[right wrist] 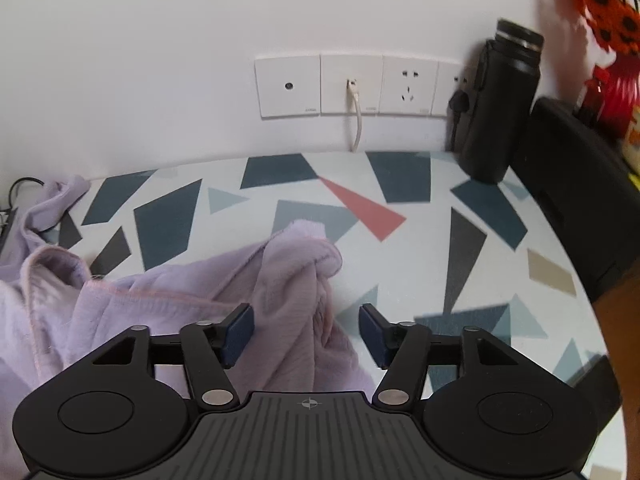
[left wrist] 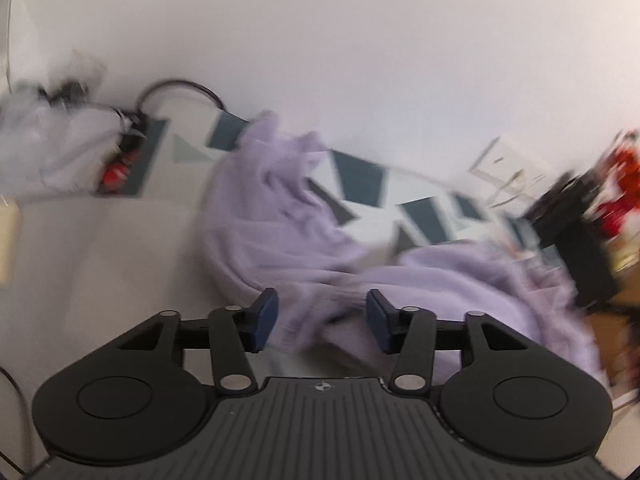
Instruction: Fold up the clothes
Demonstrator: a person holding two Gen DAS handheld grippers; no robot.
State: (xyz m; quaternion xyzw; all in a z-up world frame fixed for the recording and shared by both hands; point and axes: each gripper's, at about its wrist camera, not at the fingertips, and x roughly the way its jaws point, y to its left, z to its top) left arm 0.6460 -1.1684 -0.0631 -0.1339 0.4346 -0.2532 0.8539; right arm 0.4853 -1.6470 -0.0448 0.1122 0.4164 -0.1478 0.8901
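A crumpled lilac fleece garment (left wrist: pixel 280 224) lies across a table covered in a cloth with dark geometric shapes (right wrist: pixel 400 184). The left wrist view is motion-blurred. My left gripper (left wrist: pixel 322 320) is open just above a fold of the garment, its blue pads wide apart with cloth showing between them. In the right wrist view the same garment (right wrist: pixel 280 280) bunches up at the left and centre, with a seamed edge running across it. My right gripper (right wrist: pixel 306 338) stands open over a raised fold, nothing pinched between its pads.
A black flask (right wrist: pixel 500 104) stands against the wall at the back right, next to a dark box (right wrist: pixel 568 192) and orange flowers (right wrist: pixel 604 4). Wall sockets (right wrist: pixel 348 84) with a white cable sit behind the table. A black cable (left wrist: pixel 180 88) and clutter (left wrist: pixel 60 148) lie far left.
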